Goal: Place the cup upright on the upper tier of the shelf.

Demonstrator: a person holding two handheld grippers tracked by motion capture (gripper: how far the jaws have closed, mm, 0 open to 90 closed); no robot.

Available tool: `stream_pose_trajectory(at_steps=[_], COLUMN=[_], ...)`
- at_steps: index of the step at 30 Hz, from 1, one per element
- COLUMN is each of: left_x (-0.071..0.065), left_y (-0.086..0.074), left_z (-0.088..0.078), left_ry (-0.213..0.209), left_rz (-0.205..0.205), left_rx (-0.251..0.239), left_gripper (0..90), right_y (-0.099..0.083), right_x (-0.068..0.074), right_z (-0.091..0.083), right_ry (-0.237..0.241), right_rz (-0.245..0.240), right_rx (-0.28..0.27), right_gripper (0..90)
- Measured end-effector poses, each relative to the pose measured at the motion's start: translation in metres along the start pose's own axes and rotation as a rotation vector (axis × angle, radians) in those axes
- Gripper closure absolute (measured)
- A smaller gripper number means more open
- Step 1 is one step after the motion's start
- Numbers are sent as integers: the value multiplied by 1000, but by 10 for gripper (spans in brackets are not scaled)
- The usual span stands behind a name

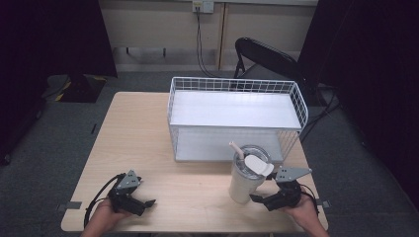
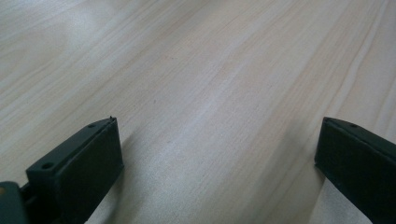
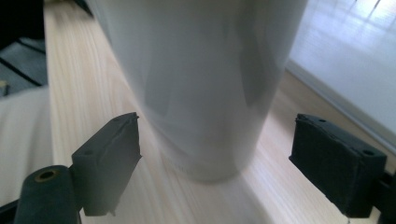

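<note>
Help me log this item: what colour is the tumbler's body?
White, clearest in the high view: tumbler.

A white wire basket (image 1: 236,118) with two shelves stood toward the far right of a light wooden table (image 1: 143,148), open side facing the near edge. Behind it, a black folding chair (image 1: 269,58) sat on grey carpet (image 1: 74,133). A cable (image 1: 199,39) ran down from a wall socket (image 1: 203,6) at the back, and dark curtains (image 1: 49,34) hung on both sides of the room.
</note>
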State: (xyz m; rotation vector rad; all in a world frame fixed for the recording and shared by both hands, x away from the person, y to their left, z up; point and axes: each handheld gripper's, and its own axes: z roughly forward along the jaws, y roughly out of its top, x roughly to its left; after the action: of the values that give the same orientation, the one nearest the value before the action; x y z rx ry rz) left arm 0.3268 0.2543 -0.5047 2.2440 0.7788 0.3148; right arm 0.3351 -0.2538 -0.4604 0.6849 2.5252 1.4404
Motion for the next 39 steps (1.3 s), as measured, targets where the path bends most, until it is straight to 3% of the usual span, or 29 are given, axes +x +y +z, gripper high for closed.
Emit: stream_pose_trajectory(at_steps=[5,8,13,22,30,36,39], left_x=[0,0,0,0,0,0,0], left_y=[0,0,0,0,0,0,0], left_z=[0,0,0,0,0,0,0], left_ry=[0,0,0,0,-1,0,0], left_rz=[0,1,1,0,-1,0,0], left_rx=[0,0,0,0,0,0,0], left_gripper=[1,1,1,1,1,1,1], right_y=[7,10,16,13,4,3,5], right_x=[1,2,6,5,11,14,16], right_z=[2,6,15,20,22,24,24], right_ry=[7,24,-1,7,-35,-57,-66], right_rz=[-26,-18,-36,-4,-2,-9,-12], right_rx=[-22,-46,-58,-120,-253,-293,-283], right_gripper=[140,129,97,84,83,87,87])
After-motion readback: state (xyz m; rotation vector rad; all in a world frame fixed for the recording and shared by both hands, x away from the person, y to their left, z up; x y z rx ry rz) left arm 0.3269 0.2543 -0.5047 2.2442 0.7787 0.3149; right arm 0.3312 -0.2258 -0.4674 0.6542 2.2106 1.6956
